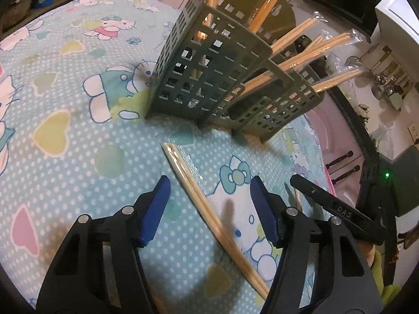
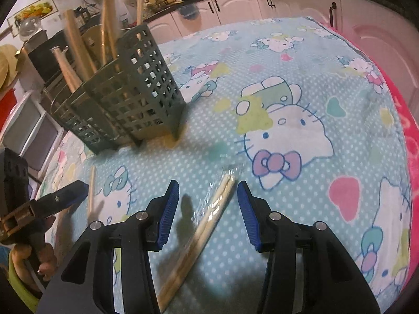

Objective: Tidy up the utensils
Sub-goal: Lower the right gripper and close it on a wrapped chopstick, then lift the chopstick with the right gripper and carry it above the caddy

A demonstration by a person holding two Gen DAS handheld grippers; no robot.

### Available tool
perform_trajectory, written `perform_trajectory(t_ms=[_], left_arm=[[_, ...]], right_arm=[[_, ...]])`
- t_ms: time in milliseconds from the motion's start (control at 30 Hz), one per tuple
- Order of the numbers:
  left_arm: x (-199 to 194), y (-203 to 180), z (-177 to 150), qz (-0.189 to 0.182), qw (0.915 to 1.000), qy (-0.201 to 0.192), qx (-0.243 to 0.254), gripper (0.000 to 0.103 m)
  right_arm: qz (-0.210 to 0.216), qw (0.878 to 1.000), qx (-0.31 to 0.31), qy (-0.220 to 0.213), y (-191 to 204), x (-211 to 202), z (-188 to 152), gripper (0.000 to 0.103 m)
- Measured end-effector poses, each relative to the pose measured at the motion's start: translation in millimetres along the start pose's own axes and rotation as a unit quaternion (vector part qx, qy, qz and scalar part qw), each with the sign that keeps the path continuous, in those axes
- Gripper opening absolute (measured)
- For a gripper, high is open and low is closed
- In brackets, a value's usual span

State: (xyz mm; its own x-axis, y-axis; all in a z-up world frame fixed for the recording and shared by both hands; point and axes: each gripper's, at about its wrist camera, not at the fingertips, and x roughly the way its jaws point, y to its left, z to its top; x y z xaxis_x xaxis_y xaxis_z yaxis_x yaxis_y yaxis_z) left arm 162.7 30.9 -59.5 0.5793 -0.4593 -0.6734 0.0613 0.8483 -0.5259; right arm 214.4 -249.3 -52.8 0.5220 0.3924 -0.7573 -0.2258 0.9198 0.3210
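Observation:
A grey-green slotted utensil holder (image 1: 214, 78) stands on the Hello Kitty cloth with several wrapped chopstick pairs (image 1: 309, 57) sticking out; it also shows in the right wrist view (image 2: 125, 94). A wrapped chopstick pair (image 1: 209, 214) lies on the cloth between the fingers of my open left gripper (image 1: 209, 196). Another wrapped chopstick pair (image 2: 207, 222) lies between the fingers of my open right gripper (image 2: 208, 198). Neither gripper holds anything. The left gripper's finger (image 2: 65, 193) shows at the left of the right wrist view, beside its chopstick pair (image 2: 91, 191).
The blue patterned cloth (image 2: 288, 83) covers the table, with a pink edge (image 2: 408, 136) at the right. White cabinets (image 2: 288, 2) and a cluttered counter lie behind. Hanging kitchen tools (image 1: 387, 78) are on the far wall. The right gripper's black finger (image 1: 335, 206) is close at my left gripper's right.

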Motion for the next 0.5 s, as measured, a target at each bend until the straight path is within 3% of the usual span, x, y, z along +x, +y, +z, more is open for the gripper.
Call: perform_trajectory(t_ms=[133, 233, 300, 367, 500], left_arm=[[9, -4, 9, 0.014, 0.9999, 0.002, 0.004, 0.049], [15, -7, 16, 0.03, 0.9994, 0.004, 0.015, 0.047], [19, -8, 20, 0.04, 0.999, 0.006, 0.018, 0.043], [23, -9, 24, 0.06, 0.9979, 0.006, 0.025, 0.029], [26, -7, 27, 0.077, 0.9965, 0.004, 0.031, 0.013]], right_arm=[[-0.026, 1.0, -0.018, 0.003, 8, 10, 7, 0.046], [-0.061, 0.997, -0.047, 0.001, 21, 17, 10, 0.041], [-0.081, 0.995, -0.065, -0.002, 27, 20, 10, 0.029], [-0.084, 0.993, -0.078, -0.002, 31, 22, 11, 0.019], [-0.054, 0.995, -0.079, 0.002, 33, 21, 14, 0.008]])
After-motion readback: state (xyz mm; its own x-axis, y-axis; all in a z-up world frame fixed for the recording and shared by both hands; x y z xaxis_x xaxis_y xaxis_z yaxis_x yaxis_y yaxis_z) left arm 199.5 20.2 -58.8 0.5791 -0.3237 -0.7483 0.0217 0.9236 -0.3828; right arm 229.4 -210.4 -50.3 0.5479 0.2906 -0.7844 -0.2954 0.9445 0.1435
